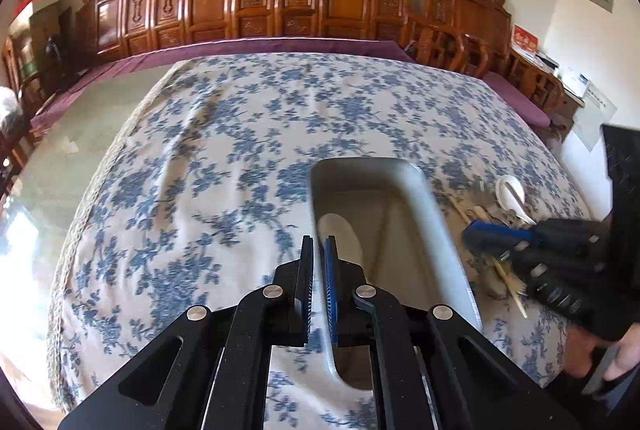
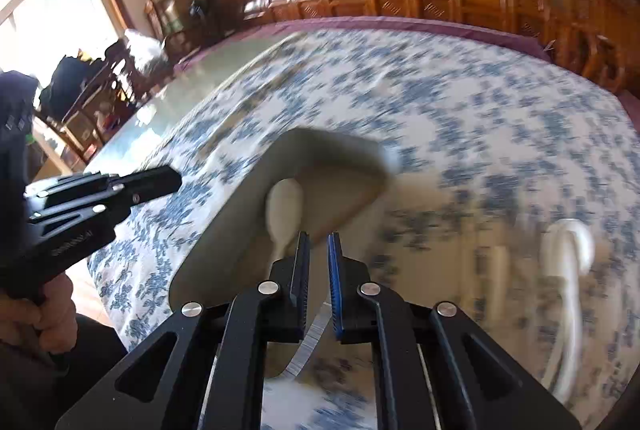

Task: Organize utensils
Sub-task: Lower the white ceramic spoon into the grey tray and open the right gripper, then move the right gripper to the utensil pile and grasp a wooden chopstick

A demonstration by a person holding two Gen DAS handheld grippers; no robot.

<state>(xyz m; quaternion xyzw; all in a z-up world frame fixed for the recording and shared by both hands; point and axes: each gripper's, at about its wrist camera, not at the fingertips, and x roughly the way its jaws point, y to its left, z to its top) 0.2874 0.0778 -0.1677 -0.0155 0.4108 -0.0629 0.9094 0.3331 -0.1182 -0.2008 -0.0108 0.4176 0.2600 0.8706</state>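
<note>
Over the tray rim: left gripper (image 1: 319, 244), fingers nearly pressed together, nothing between them.
Right gripper (image 2: 319, 240): narrow gap, empty, view blurred.
Tray: pale rectangular plastic tray (image 1: 404, 174) on the blue-floral tabletop (image 1: 200, 158), one white ceramic spoon (image 1: 340, 230) inside.
Loose utensils: second white ceramic spoon (image 1: 510, 196) and wooden chopsticks (image 1: 508, 280), beside the tray.
Advice: spread the right gripper first, pinch the spoon's handle squarely.
</note>
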